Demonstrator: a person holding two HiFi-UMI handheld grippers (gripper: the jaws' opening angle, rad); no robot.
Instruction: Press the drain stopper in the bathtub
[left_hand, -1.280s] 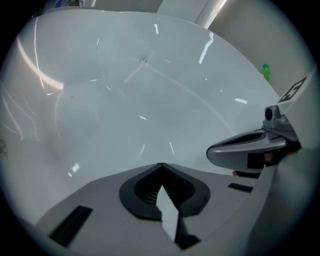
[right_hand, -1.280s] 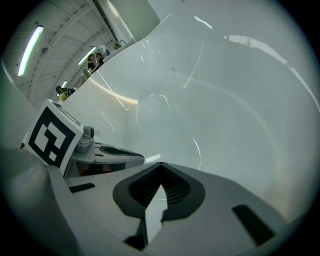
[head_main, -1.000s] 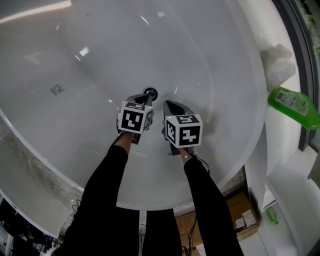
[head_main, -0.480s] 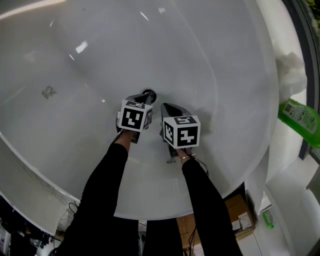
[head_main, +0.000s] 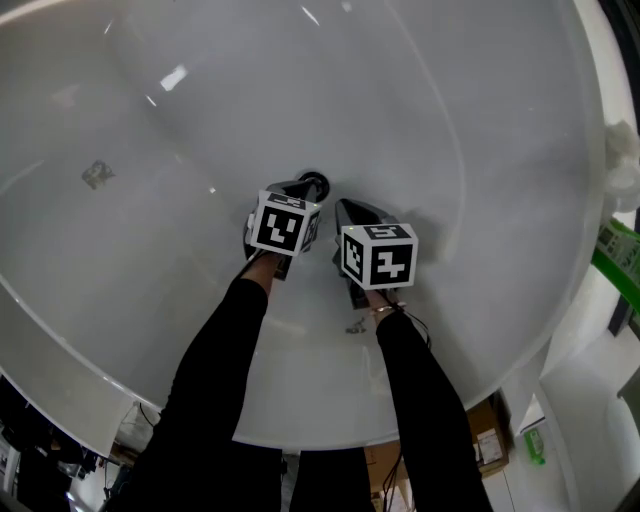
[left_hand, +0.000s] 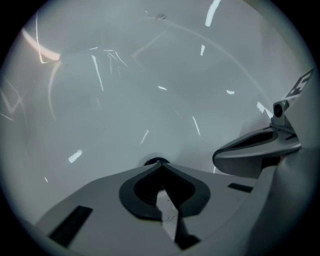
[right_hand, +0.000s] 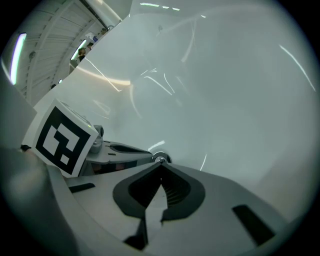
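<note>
The round dark drain stopper (head_main: 313, 183) sits at the bottom of the white bathtub (head_main: 450, 120). My left gripper (head_main: 300, 190) is shut with nothing in it, its tip at the near left edge of the stopper. In the left gripper view the stopper (left_hand: 156, 161) peeks out just past the closed left gripper (left_hand: 159, 165). My right gripper (head_main: 344, 208) is also shut and empty, a little to the right of the stopper. In the right gripper view the stopper (right_hand: 160, 159) lies just beyond the tip of the right gripper (right_hand: 161, 166), and the left gripper (right_hand: 125, 150) reaches it from the left.
The tub's curved walls rise on all sides. A small grey mark (head_main: 96, 173) shows on the far left wall. A green bottle (head_main: 625, 255) stands on the ledge at the right edge. A cardboard box (head_main: 480, 425) lies on the floor beyond the near rim.
Both grippers stay side by side at the drain; the left tip has edged closer to the stopper. The head view has shifted, pushing the green bottle toward the right edge.
</note>
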